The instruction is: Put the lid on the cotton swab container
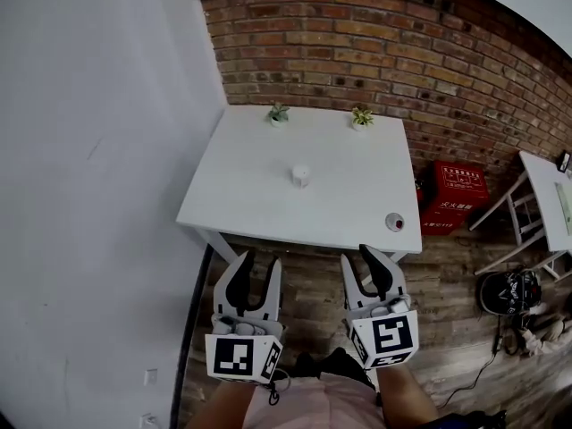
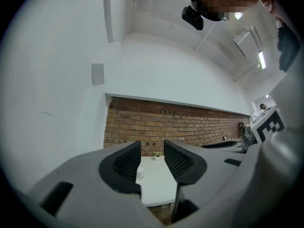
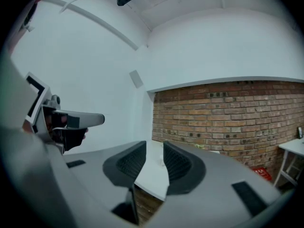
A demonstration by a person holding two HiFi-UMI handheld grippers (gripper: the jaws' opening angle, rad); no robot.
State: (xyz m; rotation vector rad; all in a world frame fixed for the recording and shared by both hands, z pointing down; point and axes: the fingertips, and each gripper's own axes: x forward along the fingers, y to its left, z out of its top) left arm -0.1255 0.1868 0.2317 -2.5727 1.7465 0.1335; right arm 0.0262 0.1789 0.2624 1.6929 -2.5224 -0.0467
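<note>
Left gripper (image 1: 258,264): lower left of centre, jaws partly apart, nothing between them.
Right gripper (image 1: 376,256): lower right of centre, jaws slightly apart, empty.
Container (image 1: 301,176): frame centre, mid-table (image 1: 241,195), well apart from both grippers.
Round object (image 1: 394,222): table's near right corner.
Plants (image 1: 279,113): table's far edge.

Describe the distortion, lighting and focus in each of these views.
Head view: wide-angle bending curves the brick wall and the table edges; light is even, detail sharp. Left gripper view: fisheye circle with black corners, ceiling light glaring, left fingers close and slightly soft. Right gripper view: same fisheye darkening at the rim, right fingers soft, bricks behind crisp.
</note>
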